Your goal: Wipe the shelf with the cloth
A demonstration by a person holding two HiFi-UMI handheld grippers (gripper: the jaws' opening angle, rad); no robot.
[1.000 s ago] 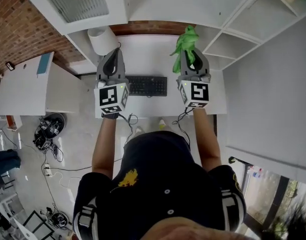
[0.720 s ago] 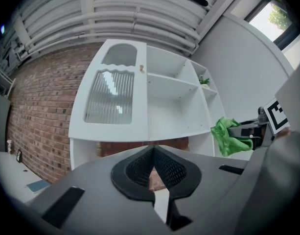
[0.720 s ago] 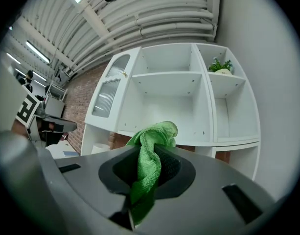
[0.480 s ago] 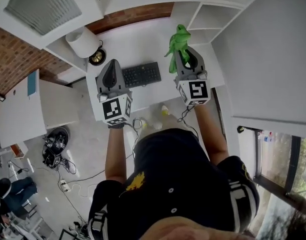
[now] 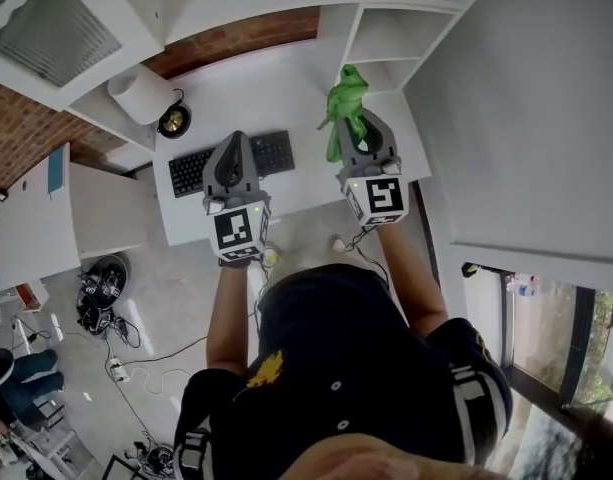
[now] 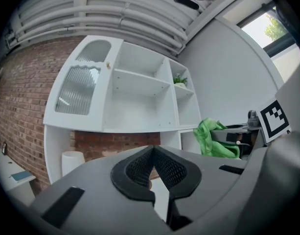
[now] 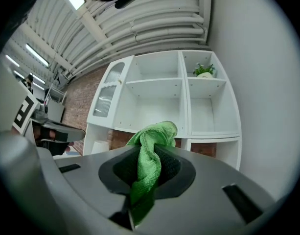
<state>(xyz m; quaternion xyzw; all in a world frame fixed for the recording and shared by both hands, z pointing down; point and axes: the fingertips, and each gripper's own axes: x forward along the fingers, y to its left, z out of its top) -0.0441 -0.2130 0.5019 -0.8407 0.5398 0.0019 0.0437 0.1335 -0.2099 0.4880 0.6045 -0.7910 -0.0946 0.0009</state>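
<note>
A bright green cloth (image 5: 344, 98) sticks up out of my right gripper (image 5: 352, 126), which is shut on it. In the right gripper view the cloth (image 7: 150, 153) hangs bunched between the jaws, in front of the white wall shelf unit (image 7: 175, 93). The shelf's open compartments (image 5: 388, 30) lie just beyond the cloth in the head view. My left gripper (image 5: 233, 143) is held beside it over the desk, shut and holding nothing. Its jaws (image 6: 153, 152) meet at the tips, and the cloth (image 6: 216, 139) shows at the right of the left gripper view.
Below the shelf a white desk (image 5: 286, 88) carries a black keyboard (image 5: 191, 171), a white cylinder (image 5: 138, 94) and a small round brass object (image 5: 173, 120). A small potted plant (image 7: 204, 71) sits in the shelf's upper right compartment. A plain white wall (image 5: 526, 108) stands to the right.
The desk and shelf have slid left in the head view as the person turned. Both grippers stay side by side. The cloth remains held.
</note>
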